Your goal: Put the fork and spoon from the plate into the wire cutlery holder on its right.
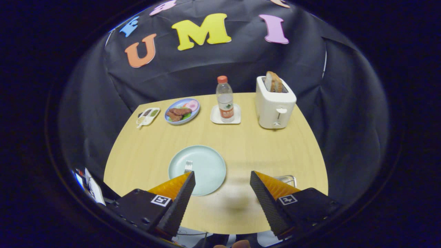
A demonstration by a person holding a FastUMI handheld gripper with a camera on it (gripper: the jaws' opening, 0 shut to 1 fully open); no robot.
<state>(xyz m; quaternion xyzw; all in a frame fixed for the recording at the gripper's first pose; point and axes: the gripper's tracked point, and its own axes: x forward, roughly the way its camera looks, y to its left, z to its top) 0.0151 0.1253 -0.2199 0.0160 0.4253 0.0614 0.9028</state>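
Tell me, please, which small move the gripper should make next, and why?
Probably move the open gripper forward and toward the fork on the pale plate. The fingers hold nothing, and the wire holder sits behind the right finger.

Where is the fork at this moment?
In the gripper view, the fork lies on the pale green plate, its tines showing just ahead of the left finger of the open gripper.

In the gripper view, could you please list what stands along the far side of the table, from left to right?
Small sauce dish → plate of food → water bottle on its white coaster → toaster holding bread. The gripper is open, nearer.
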